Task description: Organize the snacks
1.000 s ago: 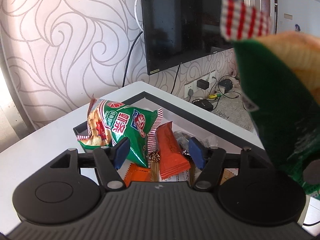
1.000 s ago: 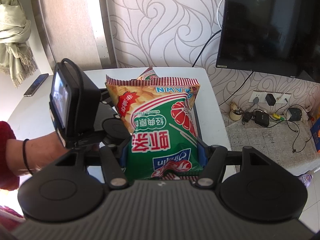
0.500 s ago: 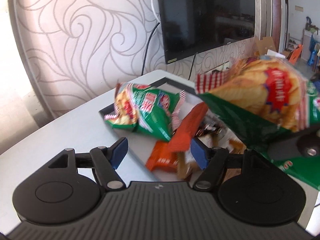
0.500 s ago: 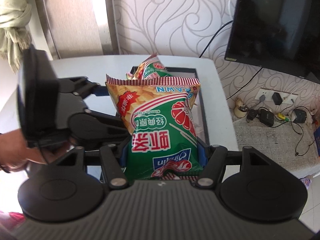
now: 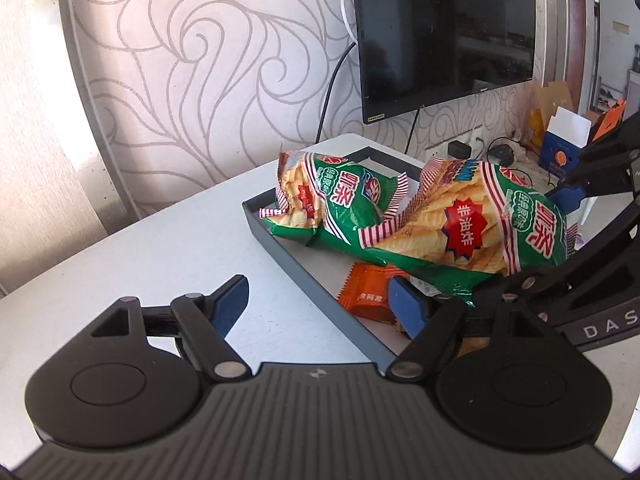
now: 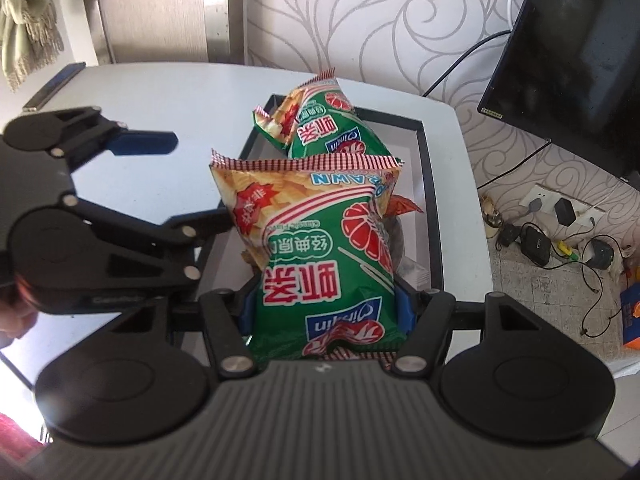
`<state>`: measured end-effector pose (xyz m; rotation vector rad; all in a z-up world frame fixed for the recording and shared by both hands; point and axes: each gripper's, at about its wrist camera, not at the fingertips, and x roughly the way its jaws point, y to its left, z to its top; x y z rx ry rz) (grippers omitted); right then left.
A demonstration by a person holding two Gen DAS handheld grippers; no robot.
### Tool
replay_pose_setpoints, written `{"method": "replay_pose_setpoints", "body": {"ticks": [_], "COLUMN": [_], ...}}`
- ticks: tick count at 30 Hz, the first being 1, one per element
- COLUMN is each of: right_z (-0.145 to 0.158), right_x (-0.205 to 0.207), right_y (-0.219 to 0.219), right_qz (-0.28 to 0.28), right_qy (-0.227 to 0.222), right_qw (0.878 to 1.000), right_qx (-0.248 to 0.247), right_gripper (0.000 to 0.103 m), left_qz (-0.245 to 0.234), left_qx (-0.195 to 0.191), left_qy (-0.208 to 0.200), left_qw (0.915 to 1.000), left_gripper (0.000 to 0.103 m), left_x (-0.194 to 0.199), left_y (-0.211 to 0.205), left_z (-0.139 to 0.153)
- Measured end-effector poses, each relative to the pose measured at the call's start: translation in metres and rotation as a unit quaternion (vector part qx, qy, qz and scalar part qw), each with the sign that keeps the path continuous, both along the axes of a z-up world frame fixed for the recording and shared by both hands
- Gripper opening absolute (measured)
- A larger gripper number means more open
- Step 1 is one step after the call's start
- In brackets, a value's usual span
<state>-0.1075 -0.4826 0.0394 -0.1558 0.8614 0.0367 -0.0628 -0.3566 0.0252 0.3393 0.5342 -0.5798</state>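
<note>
A crinkled green-and-red foil prawn-cracker bag [image 6: 320,264] stands centre frame over the dark grey rectangular tray [image 6: 430,200]; a matching second bag [image 6: 320,124] lies inside, above an orange wrapper [image 5: 366,292].

Glossy crinkled foil-plastic is seen on the snack bags [image 6: 320,264], a matt dark finish on the tray [image 5: 316,280], and the desk [image 5: 140,252] looks smooth, faintly shiny.

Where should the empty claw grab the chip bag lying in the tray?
On the puffy middle of the chip bag, from above. It lies on its side in the tray, the crimped ends are thin and floppy, and the left gripper is open and free.
</note>
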Motion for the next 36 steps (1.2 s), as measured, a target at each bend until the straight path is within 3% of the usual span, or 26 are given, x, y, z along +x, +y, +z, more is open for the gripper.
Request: {"method": "replay_pose_setpoints", "body": {"ticks": [5, 7, 12, 17, 21, 24, 31, 36], "right_z": [0.011, 0.021, 0.042, 0.05, 0.054, 0.051, 0.06, 0.07], "right_x": [-0.01, -0.02, -0.042, -0.058, -0.057, -0.053, -0.065, -0.084], "right_y": [0.003, 0.006, 0.01, 0.005, 0.001, 0.0, 0.01, 0.031], "right_qz": [0.009, 0.016, 0.02, -0.007, -0.043, -0.063, -0.086, -0.107], "right_qy": [-0.001, -0.012, -0.046, -0.086, -0.107, -0.104, -0.108, -0.118], "right_qw": [1.0, 1.0, 0.999, 0.996, 0.993, 0.992, 0.988, 0.984], "right_qx": [-0.001, -0.002, 0.006, 0.027, 0.026, 0.015, 0.065, 0.078], "right_gripper": [0.07, 0.074, 0.075, 0.074, 0.074, 0.075, 0.075, 0.079], "left_qz": [-0.012, -0.017, -0.015, -0.012, -0.007, 0.007, 0.045, 0.035], "left_qx": [0.001, 0.001, 0.0, -0.003, -0.027, -0.044, -0.055, -0.048], "left_qy": [-0.002, -0.004, -0.004, -0.003, 0.009, 0.014, -0.022, -0.017], "left_qw": [0.9999, 0.9998, 0.9999, 0.9999, 0.9996, 0.9989, 0.9972, 0.9981], "left_gripper": [0.082, 0.083, 0.085, 0.092, 0.101, 0.102, 0.102, 0.102], "left_x": [0.001, -0.002, -0.007, -0.013, -0.02, -0.023, -0.036, -0.047], "left_y": [-0.006, -0.006, 0.001, 0.019, 0.041, 0.056, 0.076, 0.077], "left_z": [0.0, 0.0, 0.001, 0.003, 0.01, 0.018, 0.049, 0.066]}}
